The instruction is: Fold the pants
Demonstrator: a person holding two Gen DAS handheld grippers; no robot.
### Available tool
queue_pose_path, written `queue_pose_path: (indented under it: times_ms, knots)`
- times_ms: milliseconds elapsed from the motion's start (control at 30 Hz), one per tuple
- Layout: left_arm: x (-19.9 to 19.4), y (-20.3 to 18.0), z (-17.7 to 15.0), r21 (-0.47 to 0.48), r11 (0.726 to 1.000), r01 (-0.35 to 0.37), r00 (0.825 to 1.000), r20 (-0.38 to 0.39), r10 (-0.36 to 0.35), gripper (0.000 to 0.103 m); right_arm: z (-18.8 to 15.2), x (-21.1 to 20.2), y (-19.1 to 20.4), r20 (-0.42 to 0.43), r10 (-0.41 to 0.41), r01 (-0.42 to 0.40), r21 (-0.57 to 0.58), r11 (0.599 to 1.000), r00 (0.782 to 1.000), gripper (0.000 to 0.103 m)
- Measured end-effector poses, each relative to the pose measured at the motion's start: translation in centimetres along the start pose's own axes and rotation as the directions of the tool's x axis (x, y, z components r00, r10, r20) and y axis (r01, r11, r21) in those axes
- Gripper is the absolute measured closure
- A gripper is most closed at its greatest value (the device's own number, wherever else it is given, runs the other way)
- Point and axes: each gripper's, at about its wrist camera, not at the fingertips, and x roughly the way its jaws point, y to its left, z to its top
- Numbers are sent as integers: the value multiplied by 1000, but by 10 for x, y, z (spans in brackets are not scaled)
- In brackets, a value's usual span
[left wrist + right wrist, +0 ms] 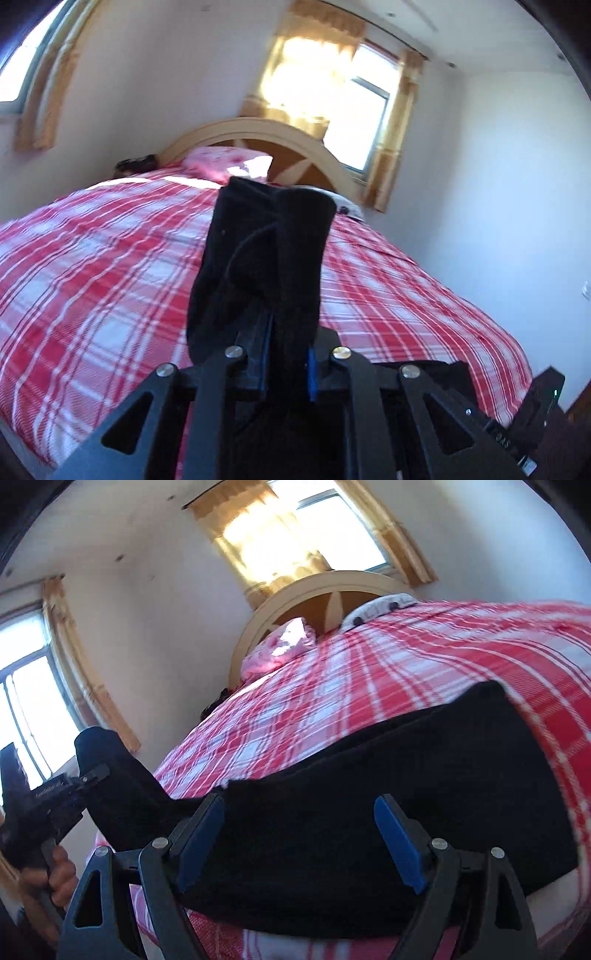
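The black pants point(369, 775) lie across the near edge of the red plaid bed point(424, 664). My left gripper point(286, 354) is shut on one end of the pants point(266, 251), which stands up above the bed in the left wrist view. That gripper also shows at the left of the right wrist view point(92, 771), held by a hand. My right gripper point(299, 834) is open, its blue pads on either side of the flat black cloth below it.
A pink pillow point(229, 164) and a curved wooden headboard point(295, 144) are at the far end of the bed. Curtained windows point(351, 110) are behind it. A white wall point(498, 203) runs along the right side.
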Motion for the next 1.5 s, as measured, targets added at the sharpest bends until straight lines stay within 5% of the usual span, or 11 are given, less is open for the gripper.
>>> queue_pose_path:
  times_ms: [100, 233, 567, 733, 767, 867, 1100, 1267, 1433, 1500]
  knots:
    - [9, -50, -12, 133, 985, 110, 994, -19, -109, 87, 11, -18, -20, 38, -9, 7, 55, 998, 999, 18]
    - [29, -99, -46, 242, 941, 237, 968, -137, -209, 88, 22, -38, -33, 62, 6, -9, 54, 998, 998, 18]
    - [56, -121, -104, 418, 877, 236, 943, -316, -104, 83, 18, -44, -59, 25, 155, -157, 181, 971, 988, 18]
    - [32, -117, -107, 455, 850, 264, 944, -304, -130, 42, 20, -36, -63, -3, 210, -204, 218, 954, 978, 18]
    - [30, -112, -104, 455, 850, 267, 945, -294, -140, 41, 22, -35, -63, -8, 222, -215, 221, 951, 975, 18]
    - [13, -93, -93, 412, 868, 277, 950, -251, -184, 36, 28, -27, -66, -37, 250, -233, 246, 941, 968, 18]
    - [9, -49, -59, 301, 945, 131, 984, -158, -86, 32, 29, 0, -61, -106, 267, -235, 249, 940, 958, 18]
    - [15, -34, -57, 259, 964, 62, 988, -151, -23, 32, 28, 13, -39, -173, 119, -109, 68, 992, 978, 18]
    - [20, -24, -57, 211, 976, 50, 985, -172, -14, 32, 15, 25, -16, -200, 35, -54, -87, 995, 979, 17]
    - [18, -23, -55, 210, 977, 45, 986, -164, -10, 32, 14, 28, -9, -210, 2, -33, -140, 990, 978, 25]
